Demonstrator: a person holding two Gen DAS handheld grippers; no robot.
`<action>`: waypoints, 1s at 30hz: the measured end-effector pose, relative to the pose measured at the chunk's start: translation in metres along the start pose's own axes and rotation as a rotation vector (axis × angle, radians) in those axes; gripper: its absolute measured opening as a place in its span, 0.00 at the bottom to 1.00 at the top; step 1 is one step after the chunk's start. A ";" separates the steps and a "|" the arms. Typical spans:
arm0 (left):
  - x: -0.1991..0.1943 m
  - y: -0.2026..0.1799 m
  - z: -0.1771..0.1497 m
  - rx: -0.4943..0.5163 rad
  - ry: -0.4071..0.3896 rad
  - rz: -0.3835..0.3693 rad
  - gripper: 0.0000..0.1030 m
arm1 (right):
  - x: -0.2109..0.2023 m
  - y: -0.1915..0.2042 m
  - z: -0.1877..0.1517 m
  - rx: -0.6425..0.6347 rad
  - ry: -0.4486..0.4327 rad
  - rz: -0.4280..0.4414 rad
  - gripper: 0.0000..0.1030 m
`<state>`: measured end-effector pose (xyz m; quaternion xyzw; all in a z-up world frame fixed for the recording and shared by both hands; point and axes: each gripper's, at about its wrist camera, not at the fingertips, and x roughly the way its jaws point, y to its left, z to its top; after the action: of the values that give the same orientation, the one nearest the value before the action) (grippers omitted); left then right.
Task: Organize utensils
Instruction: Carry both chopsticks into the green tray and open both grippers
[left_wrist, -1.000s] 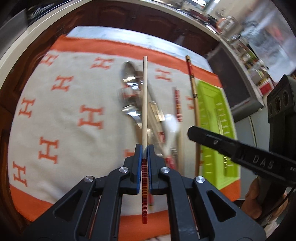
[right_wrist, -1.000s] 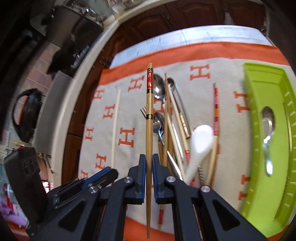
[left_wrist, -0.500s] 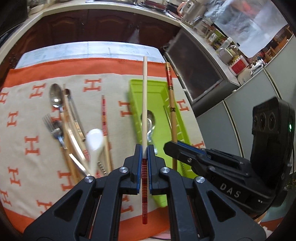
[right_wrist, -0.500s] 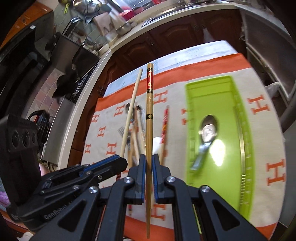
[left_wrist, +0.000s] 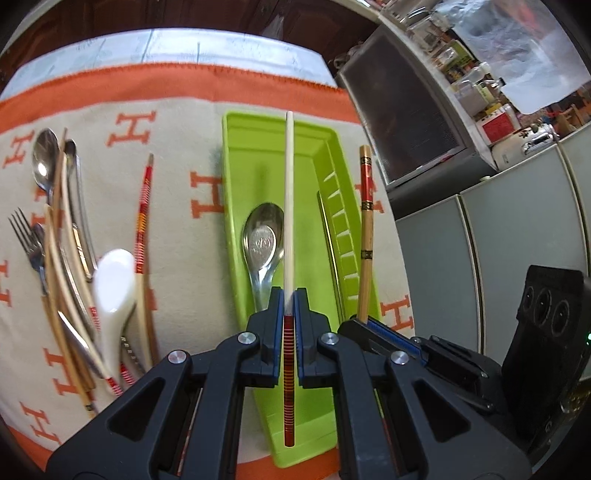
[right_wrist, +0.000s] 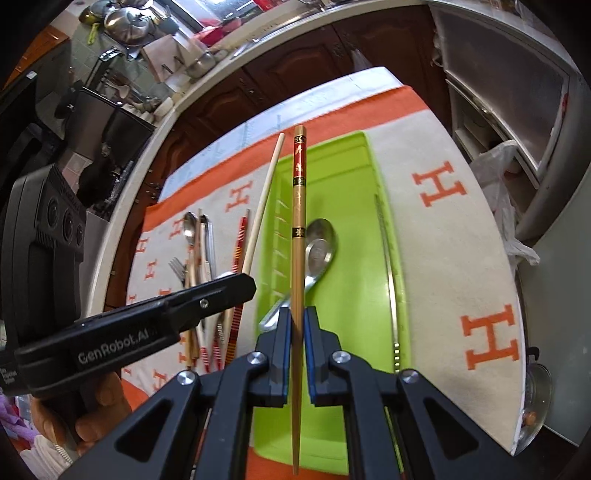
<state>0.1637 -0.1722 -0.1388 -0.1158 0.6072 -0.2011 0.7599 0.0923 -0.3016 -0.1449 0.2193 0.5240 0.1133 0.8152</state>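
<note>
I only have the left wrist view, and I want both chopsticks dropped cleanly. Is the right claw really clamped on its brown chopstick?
Observer: Yes. The right wrist view shows the right claw shut on the brown wooden chopstick with the red-and-black end, with both blue pads against it.
Operator: Where does it line up?
Observer: In that view it crosses the lime-green plastic tray, just left of the steel spoon's bowl.
Operator: Anything off the table's right side?
Observer: A clear plastic bag beyond the cloth's edge.
</note>
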 end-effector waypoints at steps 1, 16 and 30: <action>0.005 -0.001 0.000 -0.003 0.010 -0.005 0.03 | 0.001 -0.002 0.000 0.000 0.004 -0.009 0.06; 0.035 -0.016 -0.015 0.007 0.091 -0.033 0.06 | 0.023 -0.026 0.001 -0.016 0.065 -0.161 0.07; -0.030 -0.011 -0.029 0.049 -0.018 -0.045 0.40 | 0.007 -0.017 0.002 -0.009 -0.006 -0.175 0.13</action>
<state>0.1287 -0.1670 -0.1145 -0.1128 0.5924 -0.2318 0.7633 0.0967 -0.3143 -0.1576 0.1692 0.5384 0.0433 0.8244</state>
